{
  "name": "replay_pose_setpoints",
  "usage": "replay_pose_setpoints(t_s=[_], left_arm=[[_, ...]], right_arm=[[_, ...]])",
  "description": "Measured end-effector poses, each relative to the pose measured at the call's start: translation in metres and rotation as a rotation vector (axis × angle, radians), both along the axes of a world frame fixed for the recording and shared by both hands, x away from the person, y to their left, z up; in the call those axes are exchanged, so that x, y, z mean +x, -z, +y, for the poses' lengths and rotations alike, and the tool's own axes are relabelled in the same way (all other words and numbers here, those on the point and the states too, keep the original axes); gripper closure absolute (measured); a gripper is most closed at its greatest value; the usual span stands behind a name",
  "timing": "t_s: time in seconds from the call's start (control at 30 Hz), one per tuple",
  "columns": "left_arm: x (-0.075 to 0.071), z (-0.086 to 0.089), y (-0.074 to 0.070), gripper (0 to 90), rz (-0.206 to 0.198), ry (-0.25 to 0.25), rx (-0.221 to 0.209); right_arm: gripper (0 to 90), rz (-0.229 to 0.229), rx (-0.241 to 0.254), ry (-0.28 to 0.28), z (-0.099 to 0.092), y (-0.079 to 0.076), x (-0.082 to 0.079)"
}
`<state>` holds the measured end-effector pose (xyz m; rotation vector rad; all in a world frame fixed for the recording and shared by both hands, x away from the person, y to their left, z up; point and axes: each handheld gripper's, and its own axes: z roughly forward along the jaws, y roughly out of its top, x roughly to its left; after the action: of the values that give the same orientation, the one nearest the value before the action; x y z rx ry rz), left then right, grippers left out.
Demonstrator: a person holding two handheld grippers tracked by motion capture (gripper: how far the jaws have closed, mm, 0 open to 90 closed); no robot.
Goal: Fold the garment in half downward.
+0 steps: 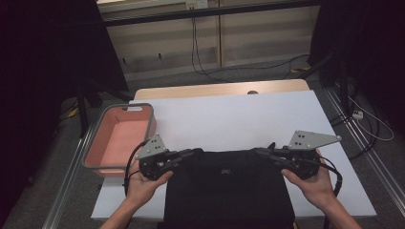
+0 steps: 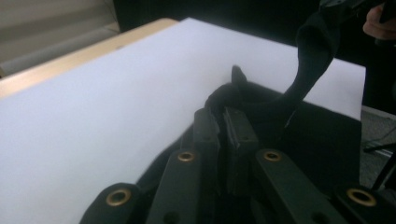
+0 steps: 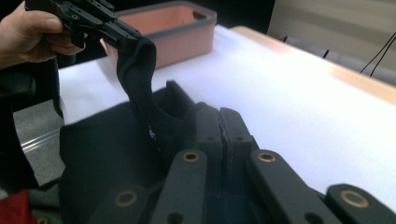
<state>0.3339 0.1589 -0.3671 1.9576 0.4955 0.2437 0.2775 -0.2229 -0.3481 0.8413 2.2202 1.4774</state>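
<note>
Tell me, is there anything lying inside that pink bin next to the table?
No. In the high view the pink bin shows only its bare pink floor, while the black garment lies on the table.

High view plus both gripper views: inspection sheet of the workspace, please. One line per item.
Surface: white table, wooden edge at the far side.
Job's things: black garment at the near edge, its upper edge lifted at both corners.
Clutter: pink bin with grey rim at the table's left, looks empty.
Grippers: left gripper shut on the garment's left corner; right gripper shut on its right corner.
Cables: one trails from each gripper; black cables on the floor beyond the table.
Surroundings: dark curtains either side, pale wall panels behind.
</note>
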Motion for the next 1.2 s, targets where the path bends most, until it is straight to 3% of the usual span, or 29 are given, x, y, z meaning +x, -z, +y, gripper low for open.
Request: replay_pose_setpoints(t_s=[0.53, 0.8, 1.2], left_arm=[[-0.021, 0.001, 0.039, 84.4, 0.086, 0.058, 0.067], [-0.037, 0.002, 0.048, 84.4, 0.12, 0.081, 0.1], [-0.058, 0.008, 0.054, 84.3, 0.158, 0.094, 0.095]], right_arm=[[87.7, 0.128, -0.02, -0.035, -0.001, 0.044, -0.014], [87.7, 0.158, -0.017, -0.036, -0.006, 0.057, -0.03], [87.6, 0.176, -0.017, -0.047, -0.008, 0.064, -0.045]])
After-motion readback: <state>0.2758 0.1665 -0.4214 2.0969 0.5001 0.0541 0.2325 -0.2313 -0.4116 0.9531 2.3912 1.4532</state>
